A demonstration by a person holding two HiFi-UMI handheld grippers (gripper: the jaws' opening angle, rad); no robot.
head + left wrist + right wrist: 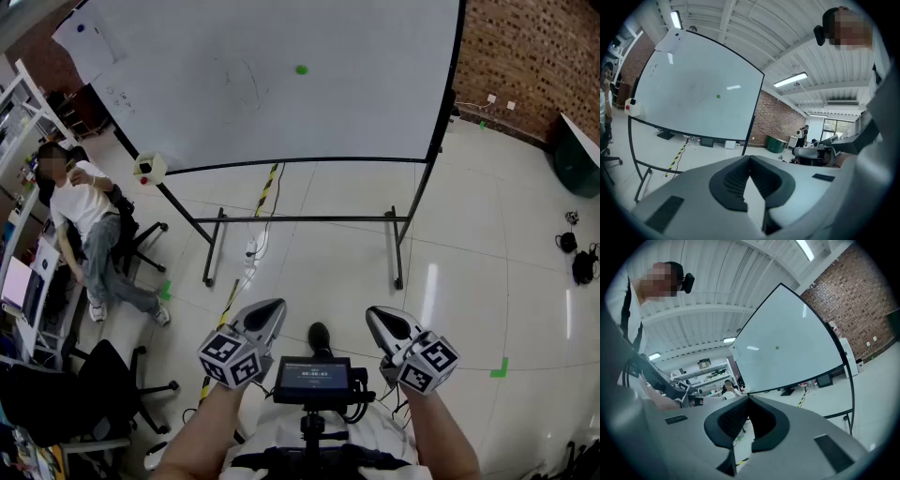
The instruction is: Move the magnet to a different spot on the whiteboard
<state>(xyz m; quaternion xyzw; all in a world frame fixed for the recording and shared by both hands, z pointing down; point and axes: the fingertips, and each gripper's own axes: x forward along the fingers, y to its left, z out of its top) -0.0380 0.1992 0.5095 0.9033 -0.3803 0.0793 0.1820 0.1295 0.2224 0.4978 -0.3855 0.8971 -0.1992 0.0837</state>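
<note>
A small green magnet (301,69) sticks to the big whiteboard (375,94), right of its middle and well ahead of me. The same magnet (718,96) shows as a green dot on the whiteboard (693,93) in the left gripper view, and the magnet (777,348) shows again on the whiteboard (787,352) in the right gripper view. My left gripper (267,317) and right gripper (380,321) are held low, close to my body, far from the board. Both are shut with nothing between the jaws. The left gripper (749,158) and right gripper (748,397) tips meet.
The whiteboard stands on a black wheeled frame (300,220). A person (89,225) sits on an office chair at the left, beside a desk. Another chair (84,394) stands at lower left. A yellow-black floor strip (239,281) runs under the board. A brick wall (525,56) is at the right.
</note>
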